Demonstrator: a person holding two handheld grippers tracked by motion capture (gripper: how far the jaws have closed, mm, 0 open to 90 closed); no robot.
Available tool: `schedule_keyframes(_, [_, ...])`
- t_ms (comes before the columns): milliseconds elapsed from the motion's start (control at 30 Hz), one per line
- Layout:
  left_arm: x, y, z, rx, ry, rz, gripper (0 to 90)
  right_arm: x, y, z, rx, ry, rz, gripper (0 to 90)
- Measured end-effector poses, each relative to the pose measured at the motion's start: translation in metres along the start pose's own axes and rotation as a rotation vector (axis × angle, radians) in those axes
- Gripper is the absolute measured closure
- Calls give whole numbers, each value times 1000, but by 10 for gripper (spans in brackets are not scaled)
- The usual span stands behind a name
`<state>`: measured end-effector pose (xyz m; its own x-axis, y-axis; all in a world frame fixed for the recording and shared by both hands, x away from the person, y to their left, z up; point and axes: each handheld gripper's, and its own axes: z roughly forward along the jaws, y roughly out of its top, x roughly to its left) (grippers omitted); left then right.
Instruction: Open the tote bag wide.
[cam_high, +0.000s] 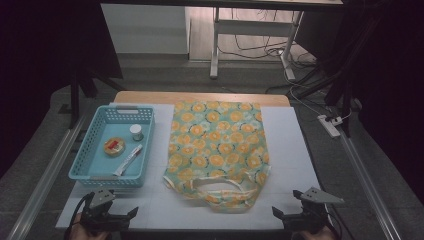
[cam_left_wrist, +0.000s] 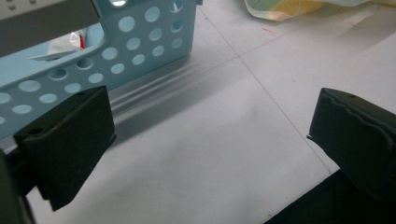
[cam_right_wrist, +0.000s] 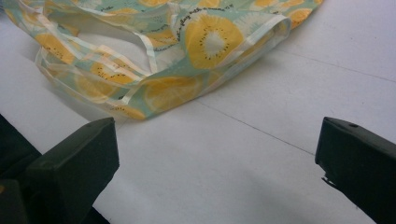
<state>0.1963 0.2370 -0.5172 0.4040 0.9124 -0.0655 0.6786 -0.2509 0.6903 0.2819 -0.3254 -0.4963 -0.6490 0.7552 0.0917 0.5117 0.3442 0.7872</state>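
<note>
On the tabletop (cam_high: 292, 150) a bag (cam_high: 217, 150) lies flat in the middle, its handles toward the near edge. A basket (cam_high: 95, 150) stands just left of it, toward the left edge, holding a round tin (cam_high: 114, 146), a small jar (cam_high: 136, 132) behind it and a tube (cam_high: 129, 160) to its right. The left tongs (cam_high: 107, 216) sit at the near-left corner before the basket, the right tongs (cam_high: 300, 216) at the near-right corner.

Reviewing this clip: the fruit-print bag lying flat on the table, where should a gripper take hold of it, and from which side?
Probably at the handle loops of the fruit-print bag. They lie at the bag's near edge, closest to the person, and in the right gripper view the loop edges ruffle up off the table, giving a jaw something to slip under. The open right gripper could come in low from the near side.
</note>
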Motion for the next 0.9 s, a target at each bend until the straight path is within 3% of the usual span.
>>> schedule_keyframes(200, [2, 0, 0, 6, -8, -23, 27, 0, 0, -1, -11, -11, 11, 0])
schedule_keyframes(500, [11, -2, -1, -14, -75, -77, 46, -1, 0, -1, -8, -4, 16, 4])
schedule_keyframes(900, [11, 1, 1, 4, -101, -54, 50, 0, 1, 1, 5, 17, -6, 4])
